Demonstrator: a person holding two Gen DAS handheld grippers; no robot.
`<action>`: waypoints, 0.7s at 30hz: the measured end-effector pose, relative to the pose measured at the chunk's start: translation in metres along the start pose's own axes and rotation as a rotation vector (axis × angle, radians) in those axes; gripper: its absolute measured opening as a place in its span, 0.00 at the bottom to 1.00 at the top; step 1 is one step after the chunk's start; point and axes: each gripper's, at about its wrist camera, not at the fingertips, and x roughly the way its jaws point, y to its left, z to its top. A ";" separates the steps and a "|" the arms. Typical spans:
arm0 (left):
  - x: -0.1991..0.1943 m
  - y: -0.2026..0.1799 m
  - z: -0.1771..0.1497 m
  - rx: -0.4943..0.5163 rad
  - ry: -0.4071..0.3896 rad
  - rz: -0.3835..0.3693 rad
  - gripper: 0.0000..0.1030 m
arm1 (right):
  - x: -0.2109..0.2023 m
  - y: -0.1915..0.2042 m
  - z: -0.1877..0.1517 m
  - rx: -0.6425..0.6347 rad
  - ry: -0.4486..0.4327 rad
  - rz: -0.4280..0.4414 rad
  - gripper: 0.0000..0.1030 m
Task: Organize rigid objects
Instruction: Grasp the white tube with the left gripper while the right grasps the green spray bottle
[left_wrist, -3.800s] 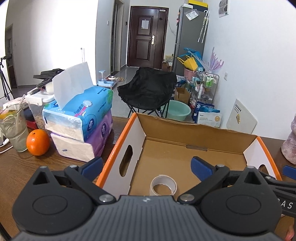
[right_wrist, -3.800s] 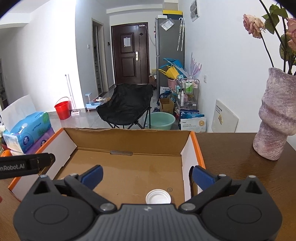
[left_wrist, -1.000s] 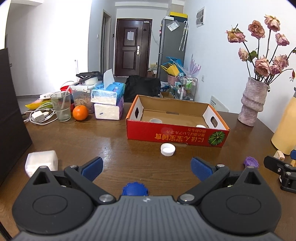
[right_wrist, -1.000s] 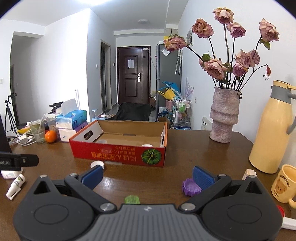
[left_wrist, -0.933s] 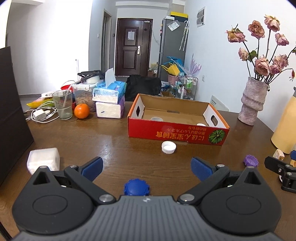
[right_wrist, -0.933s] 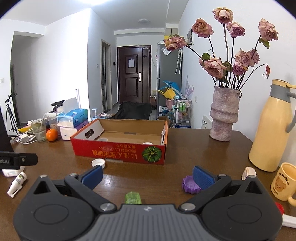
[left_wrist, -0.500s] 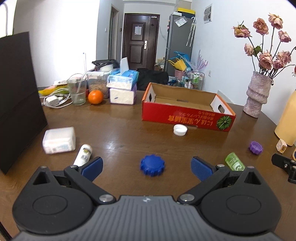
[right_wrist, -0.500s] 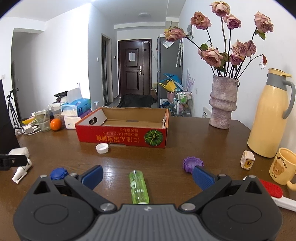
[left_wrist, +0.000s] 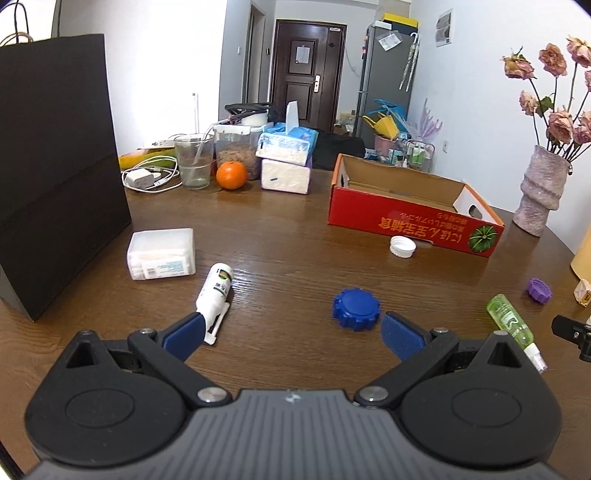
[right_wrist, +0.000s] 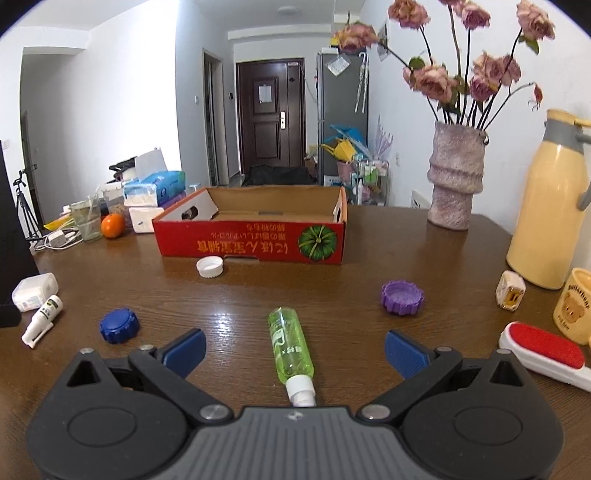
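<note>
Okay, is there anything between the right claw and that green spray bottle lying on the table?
Nothing visible. The green spray bottle lies flat between the open fingers of the right claw, its white nozzle toward the camera. The blue cap and purple cap sit off to either side.

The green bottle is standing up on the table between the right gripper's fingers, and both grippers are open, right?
Not quite. The green bottle is lying on its side, not standing, as the right wrist view shows. It does lie on the table between the open right gripper's fingers, and the left gripper is open too.
</note>
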 end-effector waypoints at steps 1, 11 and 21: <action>0.001 0.002 0.000 -0.002 0.001 0.002 1.00 | 0.004 0.000 -0.001 -0.003 0.005 0.000 1.00; 0.016 0.021 0.002 -0.020 0.018 0.025 1.00 | 0.055 0.007 -0.005 -0.057 0.116 -0.002 0.88; 0.039 0.042 0.007 -0.025 0.042 0.072 1.00 | 0.105 0.002 -0.004 -0.047 0.217 -0.012 0.48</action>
